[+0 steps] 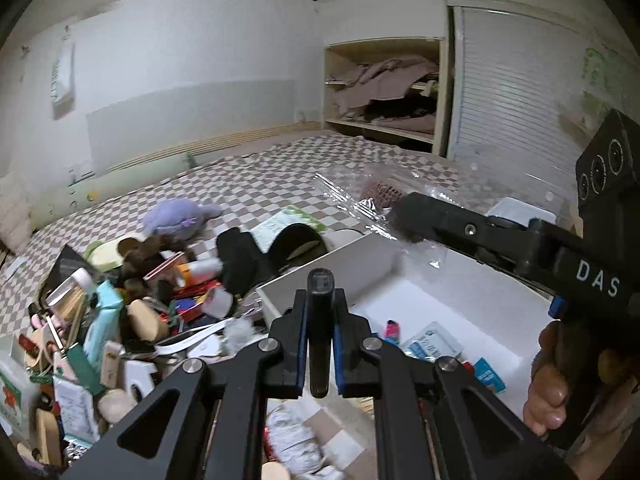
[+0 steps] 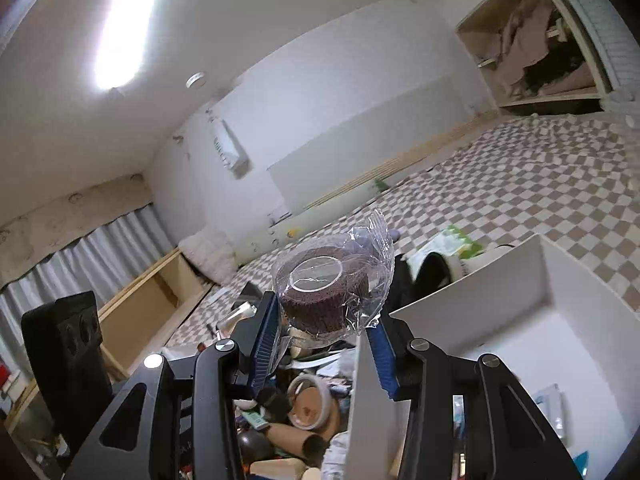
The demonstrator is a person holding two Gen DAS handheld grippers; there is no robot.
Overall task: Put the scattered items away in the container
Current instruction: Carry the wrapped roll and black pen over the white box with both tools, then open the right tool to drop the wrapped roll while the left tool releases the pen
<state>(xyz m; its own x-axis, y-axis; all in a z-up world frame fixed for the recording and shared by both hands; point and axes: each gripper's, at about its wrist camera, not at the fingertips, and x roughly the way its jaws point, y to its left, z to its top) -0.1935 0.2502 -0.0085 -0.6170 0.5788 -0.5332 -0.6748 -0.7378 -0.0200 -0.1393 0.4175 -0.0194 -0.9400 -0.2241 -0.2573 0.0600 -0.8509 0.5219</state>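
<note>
- The bed, under a brown-and-white checked cover, stretches out ahead of both tools and carries everything here.
- The white container sits just ahead and to the right of the left tool; seen from the right wrist, its near wall stands against that tool's right finger. A few small packets lie on its floor.
- The pile of scattered items spreads ahead and to the left of the left tool: boxes, bottles, a brown soft toy and a purple plush toy at its far edge.
- The right tool hangs over the container's left rim, its blue pads closed in on a roll in clear wrap, dark brown and ribbed with a pale core, lifted off the bed. In the left wrist view the same tool reaches in from the right, a hand on its grip.
- The left tool is pinched nearly together on a slim dark object standing upright between its pads, near the container's near-left corner; what it is I cannot tell.
</note>
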